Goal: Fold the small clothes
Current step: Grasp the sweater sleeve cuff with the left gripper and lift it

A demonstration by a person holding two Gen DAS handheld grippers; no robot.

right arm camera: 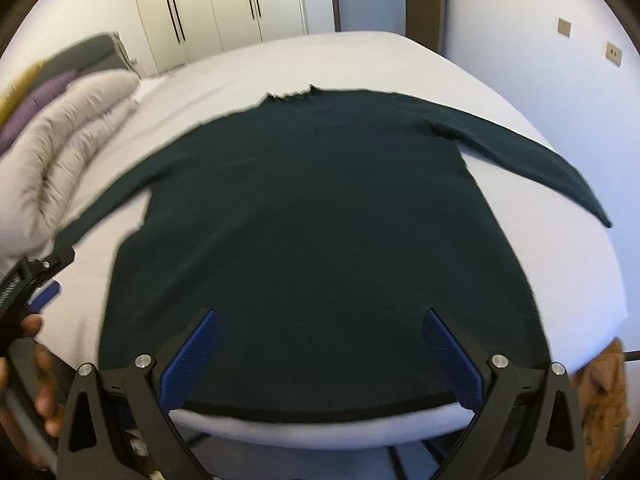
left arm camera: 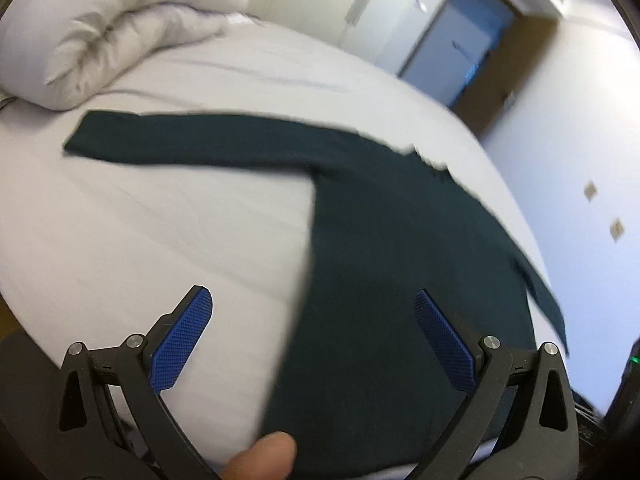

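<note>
A dark green long-sleeved sweater [right arm camera: 312, 216] lies flat on the white bed [right arm camera: 400, 64], sleeves spread to both sides, its hem at the near edge. In the left wrist view the same sweater [left arm camera: 392, 264] fills the right half, one sleeve stretching left toward the duvet. My left gripper [left arm camera: 312, 308] hovers open over the sweater's left side edge near the hem, nothing between its blue pads. My right gripper [right arm camera: 320, 328] hangs open above the middle of the hem, holding nothing. The left gripper [right arm camera: 36, 284] also shows at the left edge of the right wrist view, held by a hand.
A rolled white duvet [left arm camera: 112, 28] lies at the bed's left end, with purple and yellow fabric [right arm camera: 36, 96] beside it. White wardrobes [right arm camera: 216, 4] and a door [right arm camera: 428, 0] stand beyond the bed. An orange-brown garment [right arm camera: 604, 396] hangs low at the right. A fingertip [left arm camera: 264, 456] shows at the bottom.
</note>
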